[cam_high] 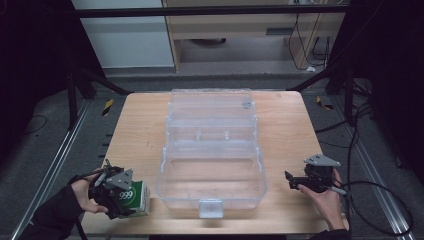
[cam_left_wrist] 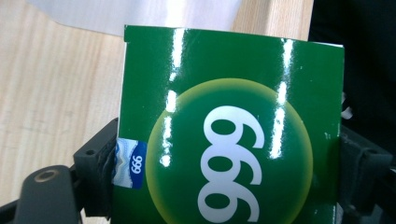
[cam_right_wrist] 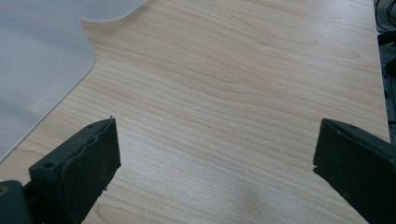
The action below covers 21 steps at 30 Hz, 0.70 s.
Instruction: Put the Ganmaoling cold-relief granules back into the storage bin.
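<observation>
"999" on green box (cam_left_wrist: 229,126)

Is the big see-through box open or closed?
Open. The clear plastic box has its lid folded back flat on the table, and its inside looks empty.

From my remote seat I count one green box (cam_high: 134,197) printed with white 999, at the near left of the table (cam_high: 285,130), and that is the single carton I can find. There is one clear plastic case (cam_high: 212,150), lid thrown back, in the middle; I count one latch tab (cam_high: 210,208) on its near wall. There are two grippers: the left gripper (cam_high: 120,200) at the near left and the right gripper (cam_high: 295,181) at the near right, each with two black jaws. Two hands hold them, the left hand (cam_high: 82,196) and the right hand (cam_high: 327,197). One table carries all of it.
</observation>
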Motion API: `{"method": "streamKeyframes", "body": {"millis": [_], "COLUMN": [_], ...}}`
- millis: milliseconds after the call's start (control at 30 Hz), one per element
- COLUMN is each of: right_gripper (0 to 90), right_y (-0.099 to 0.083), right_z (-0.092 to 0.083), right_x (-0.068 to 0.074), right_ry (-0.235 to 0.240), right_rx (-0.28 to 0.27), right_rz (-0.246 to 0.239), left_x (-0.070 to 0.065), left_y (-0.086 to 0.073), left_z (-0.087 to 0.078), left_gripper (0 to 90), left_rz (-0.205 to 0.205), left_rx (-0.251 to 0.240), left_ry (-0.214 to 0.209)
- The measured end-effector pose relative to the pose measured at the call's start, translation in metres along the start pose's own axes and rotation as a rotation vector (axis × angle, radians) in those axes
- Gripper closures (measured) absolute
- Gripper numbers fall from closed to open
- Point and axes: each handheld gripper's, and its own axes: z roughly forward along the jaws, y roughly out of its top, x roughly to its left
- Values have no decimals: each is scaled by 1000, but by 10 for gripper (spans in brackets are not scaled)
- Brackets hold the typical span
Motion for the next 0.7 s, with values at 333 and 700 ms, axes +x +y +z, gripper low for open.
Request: {"method": "streamKeyframes", "body": {"millis": [333, 700], "right_gripper": [10, 10], "right_y": [0, 0], "right_z": [0, -1], "right_x": [0, 0], "right_ry": [2, 0], "right_rx": [-2, -3], "right_rz": [3, 4], "left_x": [1, 5], "left_y": [9, 30], "left_z": [-28, -50], "left_gripper": [140, 140], "left_rz": [8, 16], "left_rx": [-39, -71], "left_ry": [51, 94]}}
